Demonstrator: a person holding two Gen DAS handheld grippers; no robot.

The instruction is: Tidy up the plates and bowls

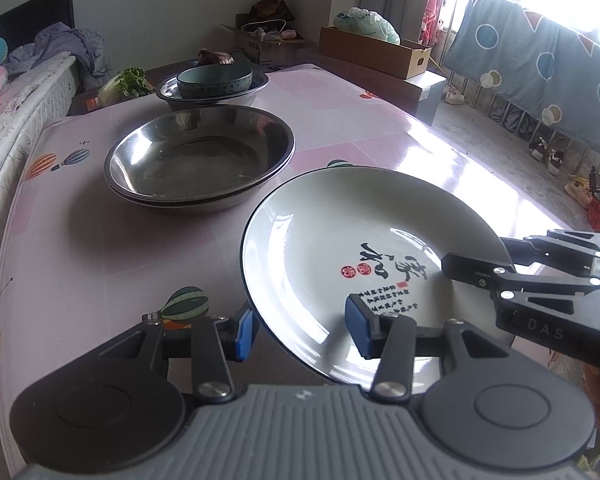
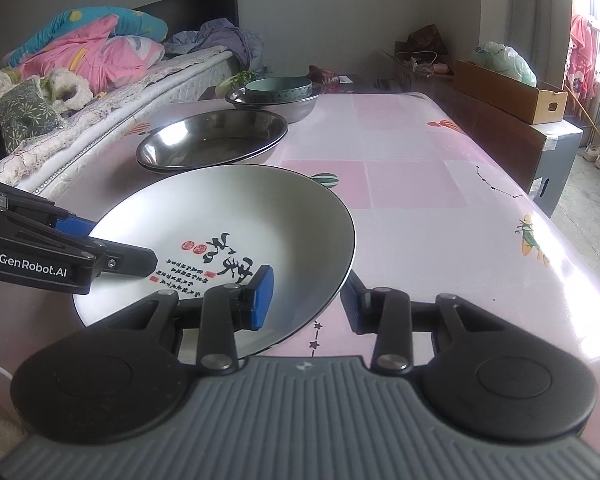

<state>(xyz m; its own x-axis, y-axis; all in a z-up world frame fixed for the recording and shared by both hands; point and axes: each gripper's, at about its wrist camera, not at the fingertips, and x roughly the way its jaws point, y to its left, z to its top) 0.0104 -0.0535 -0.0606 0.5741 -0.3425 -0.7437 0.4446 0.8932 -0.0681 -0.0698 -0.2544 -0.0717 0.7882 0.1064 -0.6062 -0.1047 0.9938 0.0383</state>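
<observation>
The pink table (image 2: 420,152) fills most of the room's middle, its right half bare and glossy out to the rounded corner. Along its left edge runs a bed (image 2: 112,92) piled with quilts, close against the tabletop; beyond the far right edge stands a brown cardboard box (image 2: 512,96) on a cabinet.

Near the left edge sit two nested steel basins (image 1: 198,156), empty. Just behind them is another steel basin (image 1: 212,94) with a green bowl (image 1: 214,80) inside it.

The white plate (image 1: 340,248), printed with black calligraphy, is tilted above the near end of the table, apart from the basins.

The left gripper (image 1: 300,330) straddles the plate's near rim, one blue pad under it and one over the face; whether the pads press I cannot tell. The right gripper (image 2: 308,298) straddles the opposite rim the same way, pads close to the rim, and its grip is likewise unclear.
</observation>
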